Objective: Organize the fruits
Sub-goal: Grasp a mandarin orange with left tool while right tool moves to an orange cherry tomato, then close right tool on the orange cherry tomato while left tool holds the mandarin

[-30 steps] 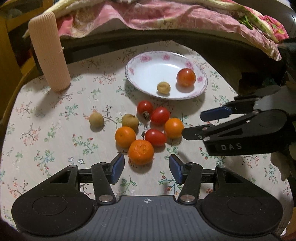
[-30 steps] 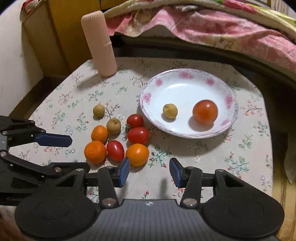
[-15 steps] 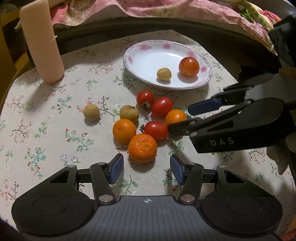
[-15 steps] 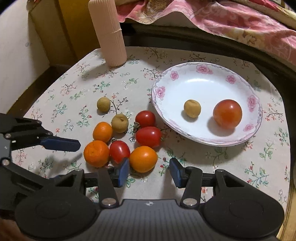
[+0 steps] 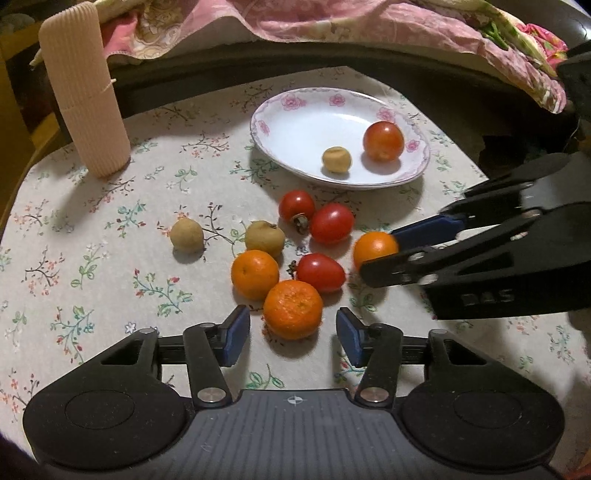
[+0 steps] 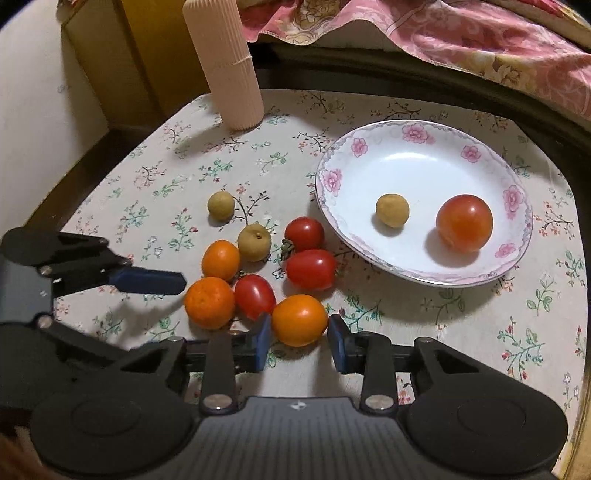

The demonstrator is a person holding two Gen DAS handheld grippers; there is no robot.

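Observation:
On the flowered tablecloth lies a cluster of red tomatoes, oranges and two brown longans. My left gripper [image 5: 291, 314] straddles the rough mandarin [image 5: 293, 309]; its jaws are closing, with a gap still showing on each side. The jaws of my right gripper [image 6: 299, 326] are closing on the smooth orange fruit [image 6: 300, 320], and both blue pads touch it. From the left wrist view, the right gripper [image 5: 380, 254] comes in from the right with that fruit [image 5: 373, 247] between its fingers. The white floral plate [image 6: 332, 177] holds a tomato [image 6: 464, 222] and a longan [image 6: 392, 209].
A ribbed pink cylinder [image 5: 85, 92] stands at the table's far left corner. Pink bedding [image 5: 332, 22] hangs over the dark rail behind the table. A yellow cabinet [image 6: 122, 55] stands beyond the left edge. The table's rounded front edge is close on both sides.
Both grippers have come closer to the fruit cluster. The right jaws have closed in onto the smooth orange fruit. The left jaws have narrowed a little around the mandarin.

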